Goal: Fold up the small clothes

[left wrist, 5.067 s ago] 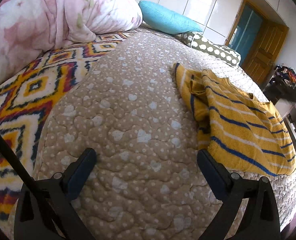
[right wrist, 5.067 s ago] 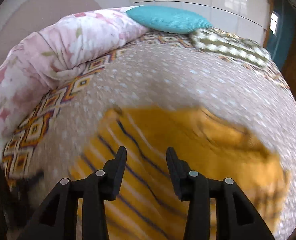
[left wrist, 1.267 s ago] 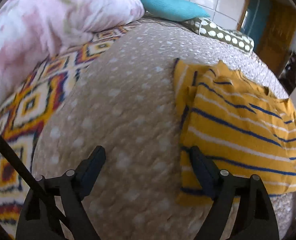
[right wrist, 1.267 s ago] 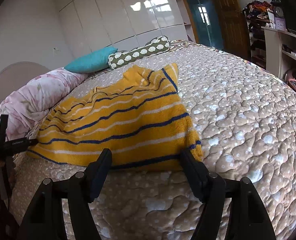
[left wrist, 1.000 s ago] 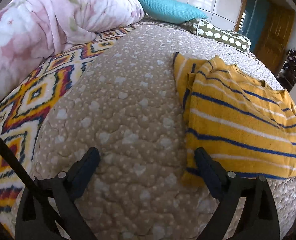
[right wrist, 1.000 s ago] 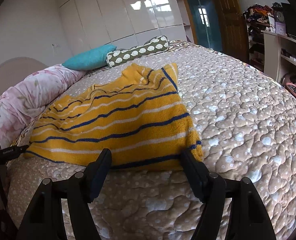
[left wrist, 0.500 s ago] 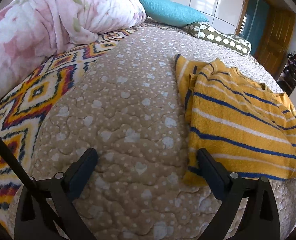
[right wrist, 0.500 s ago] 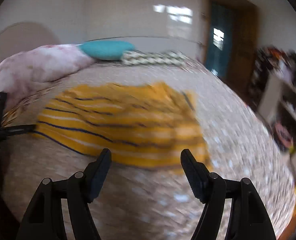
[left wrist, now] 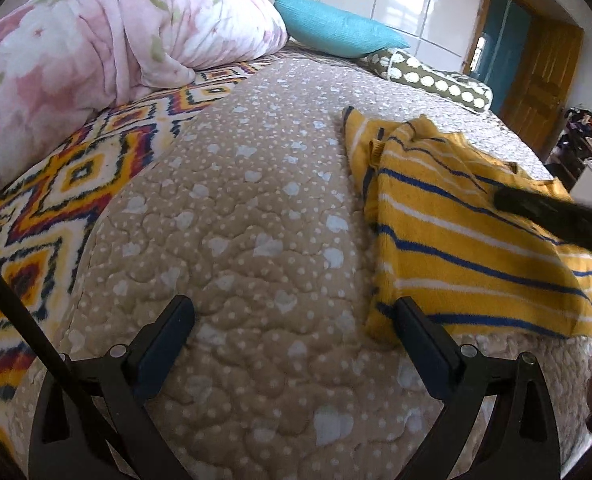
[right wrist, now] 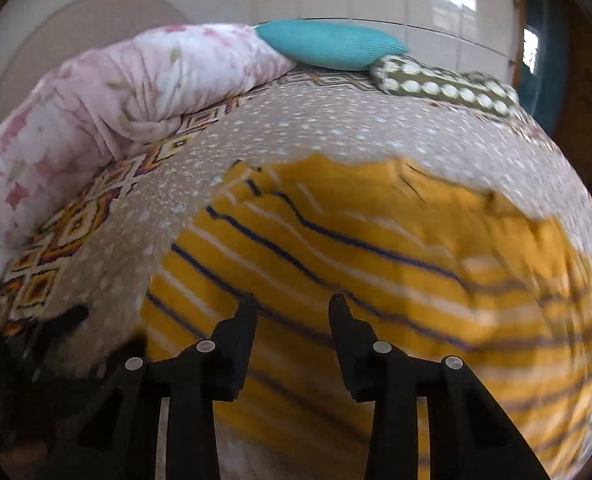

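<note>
Left wrist view: my left gripper [left wrist: 294, 332] gapes empty over the bed [left wrist: 236, 240]; the sweater [left wrist: 467, 240] lies toward the bed's right edge.

Right wrist view: my right gripper [right wrist: 292, 306], jaws just narrowing, grips nothing above the sweater. Pinching mid-panel could bunch it.

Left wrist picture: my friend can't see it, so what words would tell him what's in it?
A yellow sweater with blue and white stripes lies folded on a tan quilted bedspread, just right of the open, empty left tongs. A pink floral duvet, a teal pillow and a green dotted bolster sit behind, and a blurred black tong finger pokes in from the right.
</note>
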